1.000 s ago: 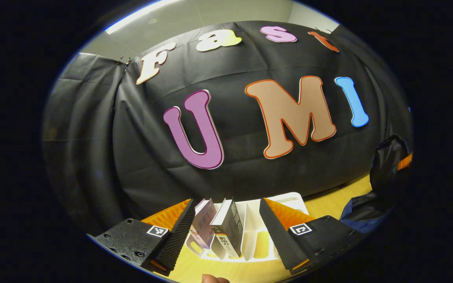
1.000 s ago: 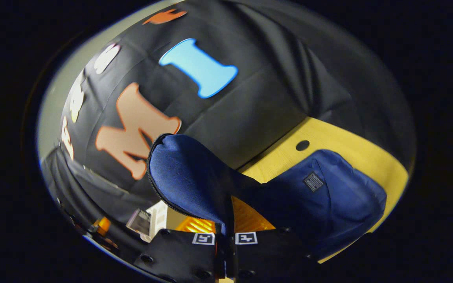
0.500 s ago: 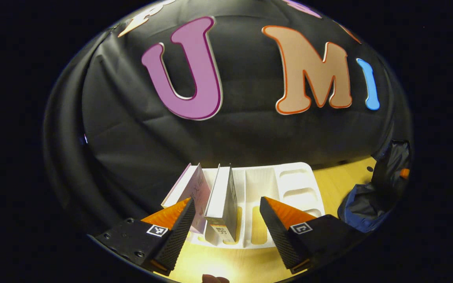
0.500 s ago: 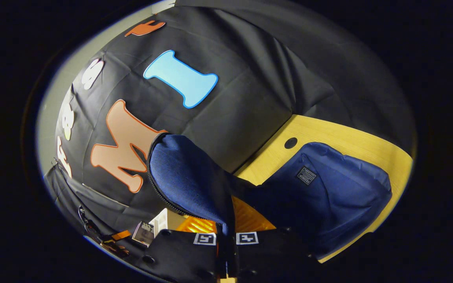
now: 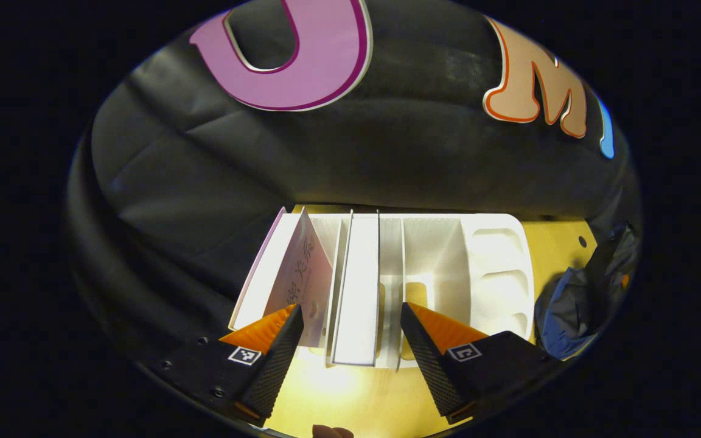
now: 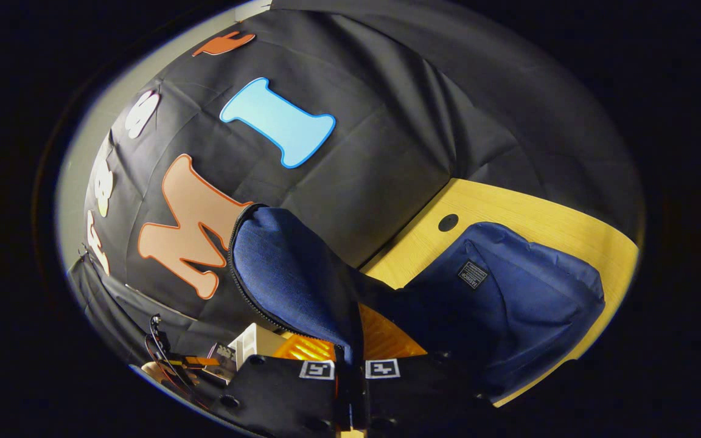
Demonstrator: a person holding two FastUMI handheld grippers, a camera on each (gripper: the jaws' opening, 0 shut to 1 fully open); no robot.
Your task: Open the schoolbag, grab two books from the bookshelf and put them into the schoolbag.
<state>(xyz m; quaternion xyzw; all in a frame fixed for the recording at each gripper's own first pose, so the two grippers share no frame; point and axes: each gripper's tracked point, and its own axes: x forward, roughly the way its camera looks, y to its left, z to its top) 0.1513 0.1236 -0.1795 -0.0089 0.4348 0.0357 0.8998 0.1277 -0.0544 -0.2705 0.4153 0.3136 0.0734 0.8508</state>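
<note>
Left gripper [image 5: 347,340]: fingers spread wide apart, holding nothing, poised just above the near end of the white bookshelf [image 5: 496,274]. Between the two fingers, seen edge-on from above, stands the white book [image 5: 356,292], upright in a slot of the rack. Just beside it, toward the left finger, the pale lilac book [image 5: 299,274] leans outward, its cover printed with characters (too small to make out). The left fingertip overlaps the lower corner of this leaning book in the picture; contact cannot be told. The slots to the right of the white book hold no volume. The bookshelf rests on a yellow wooden table [image 5: 554,243], backed by black cloth.

Right gripper [image 6: 349,365]: fingers closed together, clamped on the raised flap of the navy blue schoolbag [image 6: 509,304]. The flap [image 6: 289,274] stands lifted, its zip teeth running along the edge. The body of the bag lies slumped on the table (a small sewn patch on its face), and shows in the left gripper view as a dark blue heap at the far right. A round hole [image 6: 448,222] in the tabletop sits just beyond the bag.
</note>
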